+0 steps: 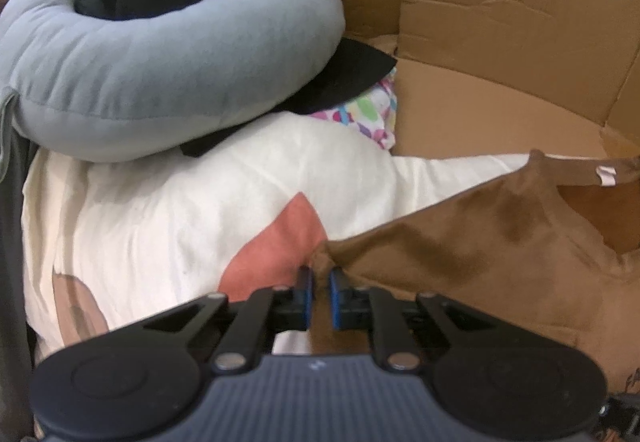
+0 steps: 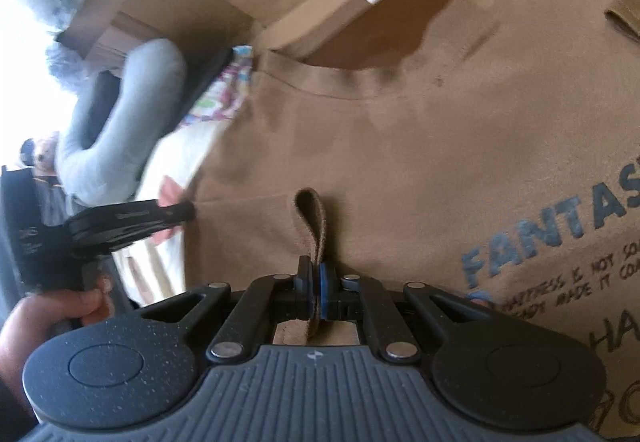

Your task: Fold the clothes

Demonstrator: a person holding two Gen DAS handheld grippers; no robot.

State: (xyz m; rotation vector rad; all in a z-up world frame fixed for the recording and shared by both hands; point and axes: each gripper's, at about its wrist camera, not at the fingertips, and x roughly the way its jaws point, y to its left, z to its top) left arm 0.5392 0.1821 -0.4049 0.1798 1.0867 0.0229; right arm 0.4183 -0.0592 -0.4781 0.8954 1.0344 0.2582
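One brown T-shirt (image 2: 400, 129) with blue lettering is in view, and two grippers pinch it: the left gripper (image 1: 320, 296) at a bunched edge and the right gripper (image 2: 315, 292) on a folded loop of the cloth. Around it lie one grey U-shaped pillow (image 1: 132, 81), one white sheet (image 1: 200, 181) with a salmon patch, one black cloth (image 1: 344, 77) and one cloth with coloured dots (image 1: 368, 113). One cardboard box (image 1: 500, 41) stands behind, and one bare hand (image 2: 52, 316) holds the left gripper's handle.

left gripper (image 1: 320, 282) jaws nearly closed, right gripper (image 2: 316, 282) clamped
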